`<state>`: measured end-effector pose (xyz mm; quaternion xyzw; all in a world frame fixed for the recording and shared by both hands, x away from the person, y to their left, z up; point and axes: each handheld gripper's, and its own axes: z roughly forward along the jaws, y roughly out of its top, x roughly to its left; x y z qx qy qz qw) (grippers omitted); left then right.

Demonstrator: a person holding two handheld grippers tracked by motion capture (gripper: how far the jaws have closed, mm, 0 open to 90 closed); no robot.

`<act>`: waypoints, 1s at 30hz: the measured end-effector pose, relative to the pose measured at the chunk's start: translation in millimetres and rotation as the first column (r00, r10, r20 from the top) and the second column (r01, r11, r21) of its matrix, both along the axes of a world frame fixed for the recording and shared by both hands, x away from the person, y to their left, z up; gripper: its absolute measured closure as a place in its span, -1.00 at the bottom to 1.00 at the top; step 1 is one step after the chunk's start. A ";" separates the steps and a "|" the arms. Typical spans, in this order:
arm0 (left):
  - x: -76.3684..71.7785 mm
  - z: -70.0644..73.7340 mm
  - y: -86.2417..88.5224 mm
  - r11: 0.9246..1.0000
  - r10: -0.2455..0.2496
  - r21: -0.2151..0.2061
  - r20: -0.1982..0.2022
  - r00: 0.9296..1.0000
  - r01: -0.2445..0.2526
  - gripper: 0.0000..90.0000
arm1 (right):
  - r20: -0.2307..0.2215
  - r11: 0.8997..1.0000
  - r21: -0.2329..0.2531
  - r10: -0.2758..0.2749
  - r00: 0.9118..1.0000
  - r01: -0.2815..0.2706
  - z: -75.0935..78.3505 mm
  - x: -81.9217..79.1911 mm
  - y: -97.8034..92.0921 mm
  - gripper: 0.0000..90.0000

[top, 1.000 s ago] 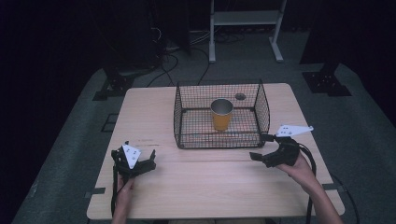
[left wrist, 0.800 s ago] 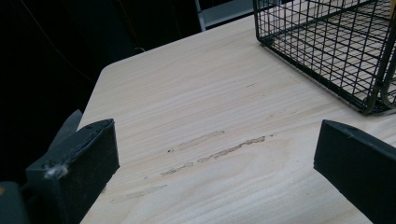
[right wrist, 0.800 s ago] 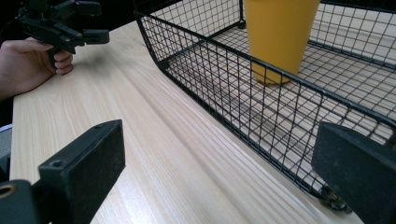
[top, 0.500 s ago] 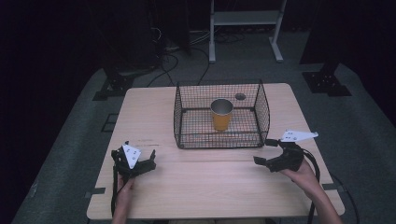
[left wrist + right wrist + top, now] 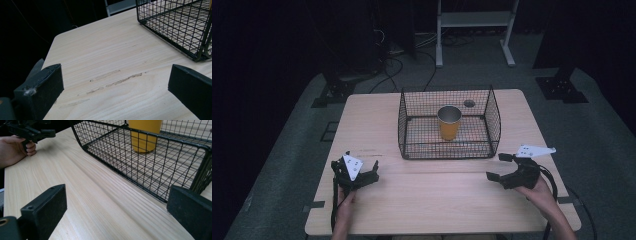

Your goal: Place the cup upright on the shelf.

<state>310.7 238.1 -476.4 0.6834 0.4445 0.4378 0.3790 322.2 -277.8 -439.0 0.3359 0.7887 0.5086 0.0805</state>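
Right gripper [image 5: 498,168] low over the table, jaws spread, empty, near the wire basket's [image 5: 447,150] front corner. Left gripper [image 5: 367,171] likewise spread, well apart. Orange cup [image 5: 449,122] upright inside basket, mid-floor. Likely light, rigid, smooth-walled; pinch across the rim from above. Pale wood table [image 5: 422,205], faintly scuffed. Room dark, cables on floor.

No readable text, label, brand, number or sign anywhere. Grey plate on right gripper [image 5: 498,166] carries few small dark dots, not letters. Plate on left gripper [image 5: 366,174] likewise dotted, nothing legible. Orange cup [image 5: 449,122] plain, unprinted on visible side. Wire basket [image 5: 444,150] and table [image 5: 422,200] unmarked apart from faint scuff streaks in wood.
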 end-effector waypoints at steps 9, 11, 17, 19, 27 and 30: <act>-0.1 0.0 -0.2 1.000 0.001 0.000 0.001 1.000 -0.001 -1.00 | 0.001 1.000 0.010 -0.028 1.000 0.028 -9.1 -4.7 -8.0 -0.95; 0.0 0.0 -0.2 1.000 0.001 0.000 0.001 1.000 -0.001 -1.00 | -0.006 0.999 0.002 -0.033 0.999 0.033 -10.9 -5.7 -8.9 -0.95; 0.0 -0.1 -0.3 1.000 0.002 0.000 0.001 1.000 -0.002 -1.00 | -0.002 0.999 0.013 -0.044 0.999 0.044 -16.7 -11.8 -11.3 -0.95; 0.1 -0.1 -0.2 1.000 0.002 0.001 0.000 1.000 -0.002 -1.00 | -0.005 0.999 0.010 -0.046 0.999 0.047 -18.3 -13.7 -11.8 -0.95; 0.3 -0.2 -0.5 1.000 0.003 0.002 0.001 1.000 -0.003 -1.00 | 0.013 0.996 0.046 -0.076 0.997 0.076 -27.7 -27.3 -14.3 -0.95; 0.6 -0.1 -0.4 1.000 0.004 0.001 0.000 1.000 -0.004 -1.00 | 0.018 0.995 0.037 -0.088 0.996 0.087 -29.8 -33.0 -16.3 -0.95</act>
